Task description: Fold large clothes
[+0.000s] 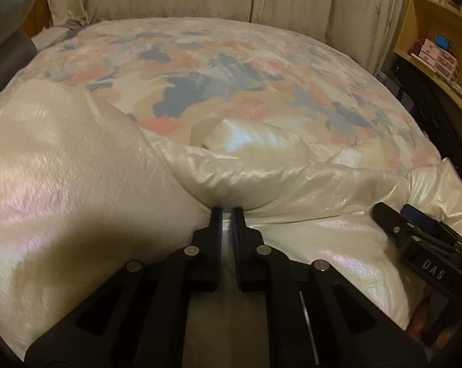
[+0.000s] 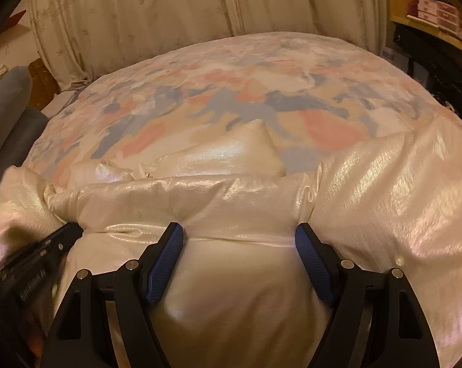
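Through my left wrist camera, my left gripper (image 1: 227, 211) had its jaws drawn narrow, pinching the cream edge of the quilt (image 1: 218, 92) right at their tips. The quilt spread ahead of them across the bed, its pink and blue patterned face up, the shiny cream underside turned over in a roll just beyond the jaws. I judged I held that edge so the fold could be carried forward. My right gripper (image 1: 414, 230) showed low to the right, resting on the cream fabric.

Through my right wrist camera, my right gripper (image 2: 239, 239) stood with jaws wide, straddling a ridge of the quilt (image 2: 231, 107) without closing on it, likely lining up a second grip. The curtain (image 2: 169, 6) hung beyond the bed.
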`<state>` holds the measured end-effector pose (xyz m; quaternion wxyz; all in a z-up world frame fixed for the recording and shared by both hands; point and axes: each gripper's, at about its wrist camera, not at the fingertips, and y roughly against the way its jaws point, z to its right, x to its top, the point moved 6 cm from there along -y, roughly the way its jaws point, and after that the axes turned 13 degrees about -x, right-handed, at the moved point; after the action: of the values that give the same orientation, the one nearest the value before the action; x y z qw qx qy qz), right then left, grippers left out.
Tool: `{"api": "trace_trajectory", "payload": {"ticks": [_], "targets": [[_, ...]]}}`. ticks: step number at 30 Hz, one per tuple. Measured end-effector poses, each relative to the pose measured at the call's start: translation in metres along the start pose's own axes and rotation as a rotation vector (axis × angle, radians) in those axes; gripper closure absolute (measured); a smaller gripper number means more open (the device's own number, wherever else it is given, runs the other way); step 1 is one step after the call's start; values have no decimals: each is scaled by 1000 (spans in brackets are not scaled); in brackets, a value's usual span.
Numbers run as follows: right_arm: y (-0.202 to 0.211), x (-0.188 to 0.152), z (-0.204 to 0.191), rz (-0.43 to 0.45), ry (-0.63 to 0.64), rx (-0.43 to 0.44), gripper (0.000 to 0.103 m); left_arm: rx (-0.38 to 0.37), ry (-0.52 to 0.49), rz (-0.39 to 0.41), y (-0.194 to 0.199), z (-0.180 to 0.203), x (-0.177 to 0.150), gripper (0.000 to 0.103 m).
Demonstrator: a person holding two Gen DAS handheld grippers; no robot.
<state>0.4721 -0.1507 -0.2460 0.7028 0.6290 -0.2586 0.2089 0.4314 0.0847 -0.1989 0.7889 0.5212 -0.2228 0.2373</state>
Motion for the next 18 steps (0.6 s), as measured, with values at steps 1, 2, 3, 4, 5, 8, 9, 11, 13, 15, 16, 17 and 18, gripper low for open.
{"api": "trace_trajectory", "payload": {"ticks": [1, 2, 3, 4, 5, 8, 9, 11, 13, 15, 16, 17, 18], "targets": [[2, 3, 5, -4, 2, 6, 27, -2, 8, -6, 3, -4, 3, 98], [4, 5, 12, -4, 0, 3, 29, 7, 16, -11, 8, -10, 6, 99], [7, 8, 20, -2, -5, -7, 29, 20, 28, -13, 14, -19, 11, 99], [10, 11, 30, 0, -13, -22, 30, 26, 42, -13, 19, -26, 15, 99], [11, 15, 40, -1, -26, -32, 30, 45, 62, -13, 27, -37, 20, 99], [18, 23, 70, -4, -61, -73, 30, 101, 95, -8, 49, -63, 31, 99], [20, 24, 78, -3, -69, -82, 30, 115, 96, -6, 56, -69, 33, 99], [28, 27, 94, -2, -85, -105, 29, 166, 98, 4, 76, -82, 38, 99], [39, 27, 110, -4, -121, -107, 29, 189, 114, 19, 96, -92, 39, 98], [54, 24, 123, 0, -155, -94, 29, 206, 130, 40, 125, -103, 36, 98], [61, 23, 128, 4, -165, -94, 29, 210, 131, 44, 136, -105, 33, 98], [69, 21, 133, 11, -173, -97, 29, 219, 130, 56, 153, -109, 28, 97], [79, 18, 136, 20, -177, -99, 29, 216, 129, 67, 166, -111, 24, 95]]}}
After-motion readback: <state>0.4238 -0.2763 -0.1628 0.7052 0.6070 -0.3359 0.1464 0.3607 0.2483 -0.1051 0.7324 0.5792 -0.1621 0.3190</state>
